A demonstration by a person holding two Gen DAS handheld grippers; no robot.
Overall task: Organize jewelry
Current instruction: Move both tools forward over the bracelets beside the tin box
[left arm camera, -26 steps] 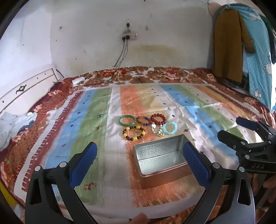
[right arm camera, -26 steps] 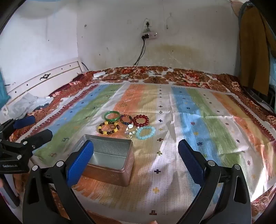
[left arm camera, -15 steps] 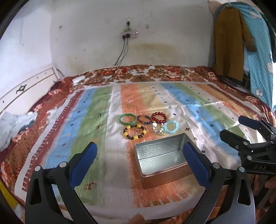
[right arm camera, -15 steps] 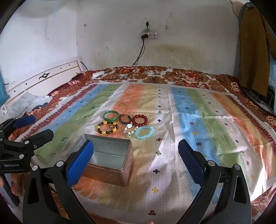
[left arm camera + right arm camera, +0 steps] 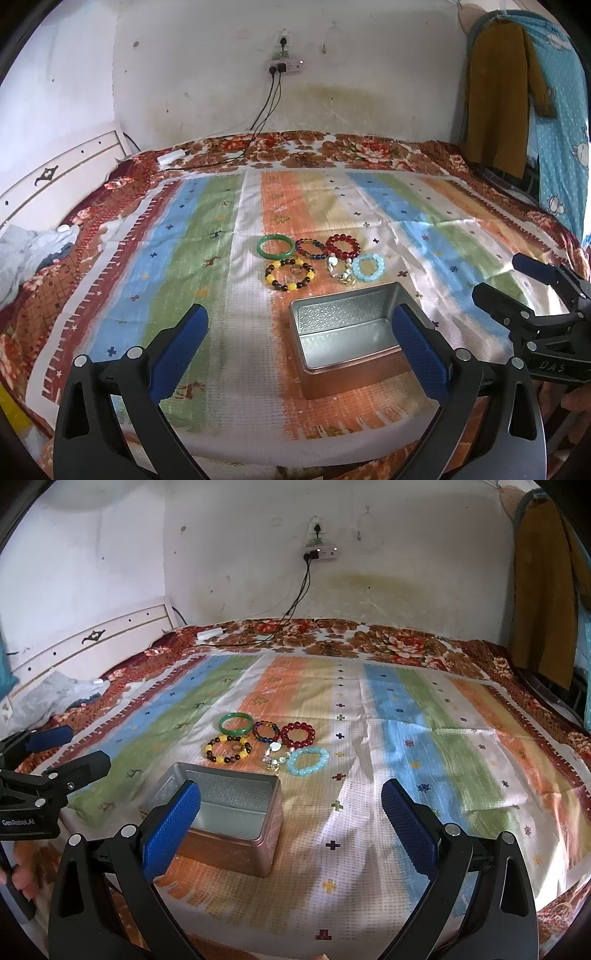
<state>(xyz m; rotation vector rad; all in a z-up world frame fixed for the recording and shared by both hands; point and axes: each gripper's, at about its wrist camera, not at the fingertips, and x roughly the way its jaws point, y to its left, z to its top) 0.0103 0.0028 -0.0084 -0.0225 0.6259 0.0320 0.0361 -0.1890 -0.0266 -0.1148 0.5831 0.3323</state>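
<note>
An open, empty metal tin [image 5: 347, 336] [image 5: 221, 812] sits on the striped cloth near the front edge. Just beyond it lie several bracelets: a green bangle [image 5: 275, 246] [image 5: 236, 723], a yellow and brown beaded one [image 5: 290, 275] [image 5: 228, 749], a dark multicolour one [image 5: 311, 248], a red one [image 5: 342, 245] [image 5: 297, 734], a light blue one [image 5: 368, 267] [image 5: 307, 761] and a small pale charm piece [image 5: 340, 271]. My left gripper [image 5: 299, 332] [image 5: 62, 749] is open and empty in front of the tin. My right gripper [image 5: 291, 812] [image 5: 517, 280] is open and empty to the tin's right.
The striped cloth [image 5: 207, 236] covers a bed with a floral blanket [image 5: 332, 147]. A white headboard [image 5: 55, 173] and crumpled grey cloth [image 5: 29, 247] are at left. Cables hang from a wall socket [image 5: 282, 66]. Clothes [image 5: 495, 92] hang at right.
Both views have drifted slightly; the tin and bracelets sit a little differently in frame. Nothing was picked up, and both grippers stay open.
</note>
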